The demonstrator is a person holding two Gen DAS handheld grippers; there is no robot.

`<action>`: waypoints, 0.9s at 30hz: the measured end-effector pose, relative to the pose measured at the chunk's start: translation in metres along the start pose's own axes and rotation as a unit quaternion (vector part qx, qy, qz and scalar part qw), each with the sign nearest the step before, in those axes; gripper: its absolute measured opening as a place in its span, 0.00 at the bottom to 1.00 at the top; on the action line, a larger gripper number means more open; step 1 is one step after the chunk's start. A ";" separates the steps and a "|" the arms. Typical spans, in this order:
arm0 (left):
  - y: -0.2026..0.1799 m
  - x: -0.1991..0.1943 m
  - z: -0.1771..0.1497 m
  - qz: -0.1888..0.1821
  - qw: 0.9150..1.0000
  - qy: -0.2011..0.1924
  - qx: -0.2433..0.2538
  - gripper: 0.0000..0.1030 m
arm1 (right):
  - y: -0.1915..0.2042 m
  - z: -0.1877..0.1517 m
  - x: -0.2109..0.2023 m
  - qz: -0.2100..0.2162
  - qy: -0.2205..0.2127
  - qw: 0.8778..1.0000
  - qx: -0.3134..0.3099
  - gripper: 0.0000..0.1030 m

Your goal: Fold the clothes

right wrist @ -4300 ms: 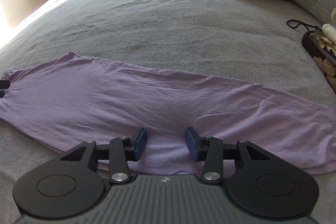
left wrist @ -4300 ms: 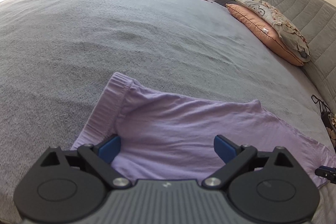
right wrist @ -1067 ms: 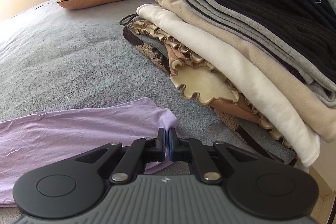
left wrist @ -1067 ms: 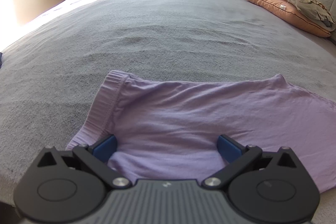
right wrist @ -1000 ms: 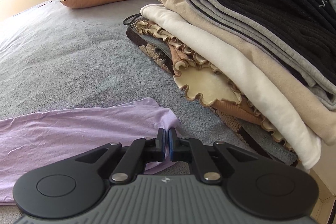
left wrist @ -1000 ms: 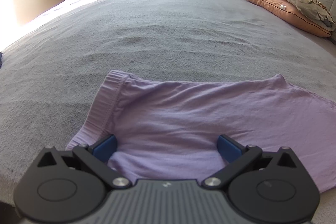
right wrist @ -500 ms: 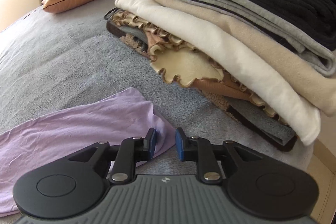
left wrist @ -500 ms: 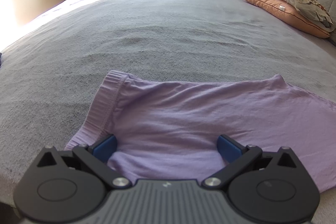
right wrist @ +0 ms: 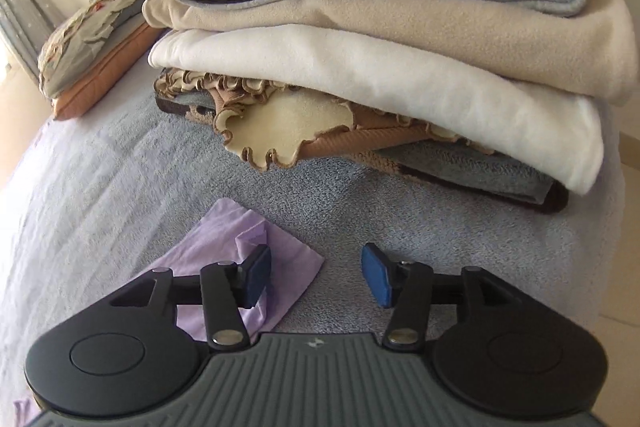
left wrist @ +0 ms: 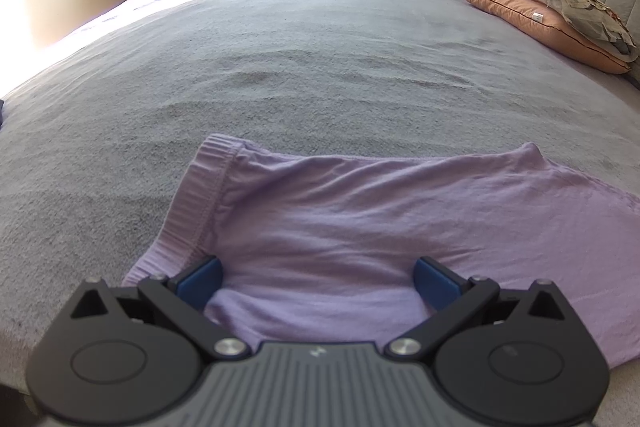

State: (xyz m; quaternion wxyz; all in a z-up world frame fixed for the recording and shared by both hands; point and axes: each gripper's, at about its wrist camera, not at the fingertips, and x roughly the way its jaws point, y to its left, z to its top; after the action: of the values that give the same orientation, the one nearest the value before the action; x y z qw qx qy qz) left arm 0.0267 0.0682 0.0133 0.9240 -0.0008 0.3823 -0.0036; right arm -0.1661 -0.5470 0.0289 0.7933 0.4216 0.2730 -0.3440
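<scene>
Flat on the grey bed point(left wrist: 280, 75): purple garment point(left wrist: 380, 227), waistband end at left claw point(left wrist: 316, 281), which is spread wide, cloth lying loose between its pads. Right claw point(right wrist: 316, 277) opening over the far corner; nothing pinched. Folded stack point(right wrist: 380, 67) just beyond.

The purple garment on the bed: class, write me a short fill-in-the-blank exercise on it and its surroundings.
1. The purple garment lies flat on a ____ bedspread.
2. The left hand-held gripper stands ____ over the garment.
3. The pile of folded clothes has a ____ item on top.
4. The orange pillow lies at the bed's ____ side in the left view.

Missing words: grey; open; black; right
</scene>
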 end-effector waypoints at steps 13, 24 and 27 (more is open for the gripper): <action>-0.002 0.001 0.000 0.003 1.000 -0.004 -0.002 1.00 | 0.021 -0.014 0.006 0.007 0.007 0.999 -0.043 0.40; -0.001 0.000 0.001 0.001 1.000 -0.001 -0.004 1.00 | 0.081 -0.034 -0.031 0.068 -0.092 0.967 -0.228 0.04; -0.002 0.000 0.001 0.002 1.000 -0.002 -0.005 1.00 | 0.118 -0.065 -0.050 0.133 -0.119 0.918 -0.354 0.05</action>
State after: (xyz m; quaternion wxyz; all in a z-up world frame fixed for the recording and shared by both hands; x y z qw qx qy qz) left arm 0.0277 0.0660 0.0138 0.9248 -0.0045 0.3804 0.0001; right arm -0.1149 -0.4269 0.0896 0.9557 0.1019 0.2218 -0.1644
